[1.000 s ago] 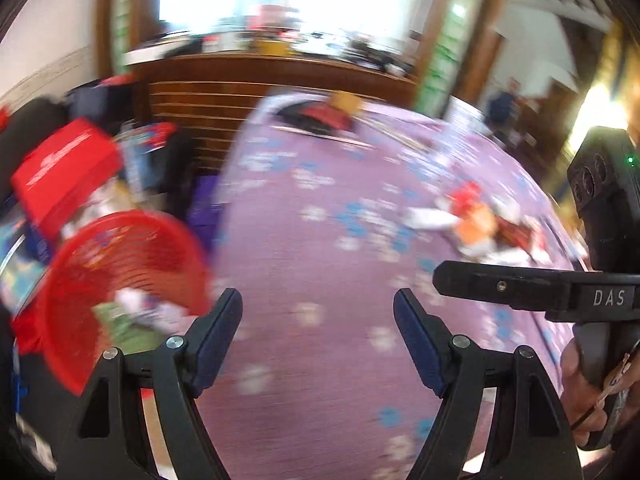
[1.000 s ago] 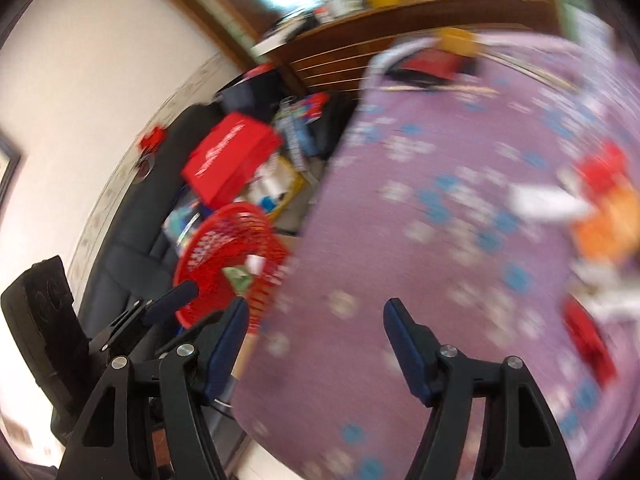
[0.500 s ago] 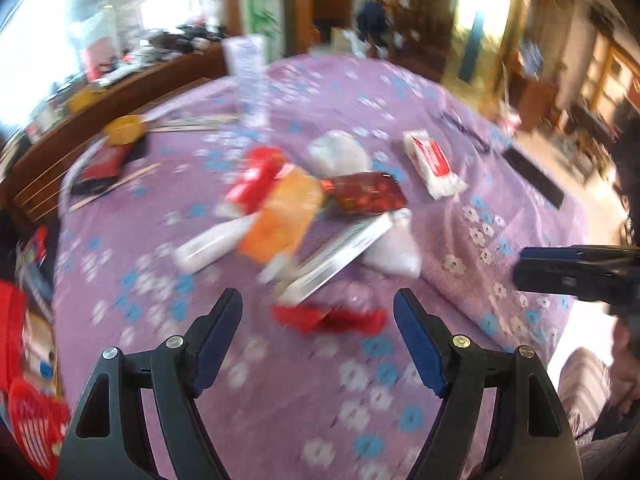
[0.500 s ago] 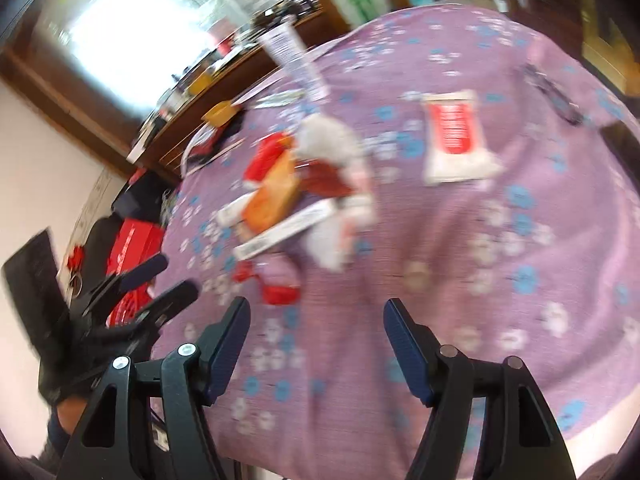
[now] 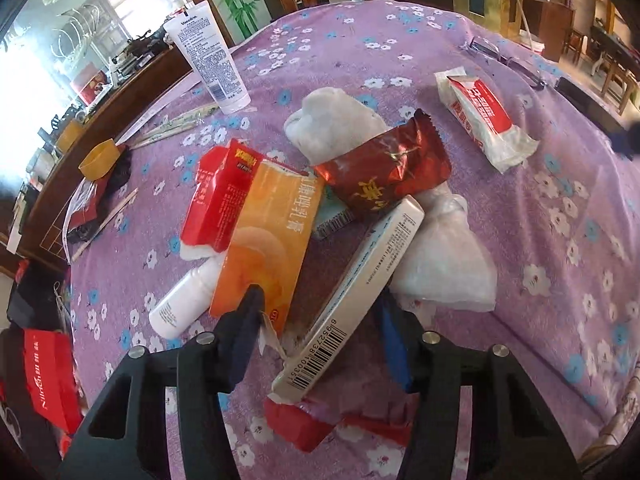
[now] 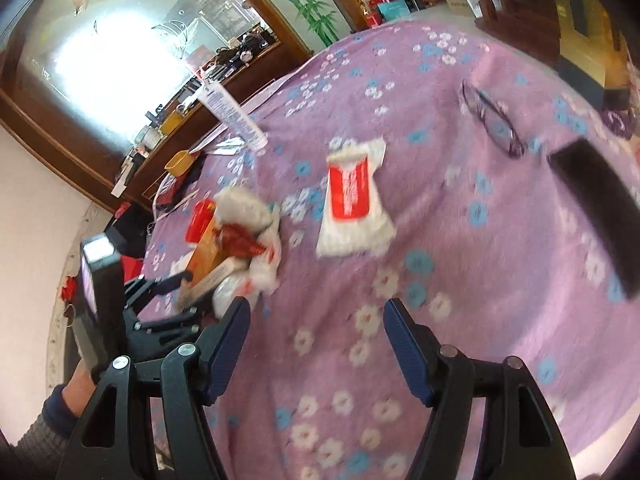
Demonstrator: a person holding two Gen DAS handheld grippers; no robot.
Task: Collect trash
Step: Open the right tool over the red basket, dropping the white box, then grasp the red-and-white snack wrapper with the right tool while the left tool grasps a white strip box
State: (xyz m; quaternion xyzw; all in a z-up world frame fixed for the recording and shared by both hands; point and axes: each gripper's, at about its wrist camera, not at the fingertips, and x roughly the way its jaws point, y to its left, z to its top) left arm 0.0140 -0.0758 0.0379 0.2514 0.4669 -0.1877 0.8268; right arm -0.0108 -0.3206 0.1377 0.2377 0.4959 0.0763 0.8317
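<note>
place: home living room; cues: floral tablecloth | wooden sideboard | bamboo wall painting

Your left gripper: jaws have just been closing, around the long white box and the orange packet.
Pile: red wrapper, white tissue.
Surface: purple flowered tabletop.

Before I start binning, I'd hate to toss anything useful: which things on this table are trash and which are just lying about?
Trash, probably:
orange packet
long white box
dark red foil wrapper
red carton
crumpled white bags

Lying about, probably:
lotion tube
glasses
black slab
</note>
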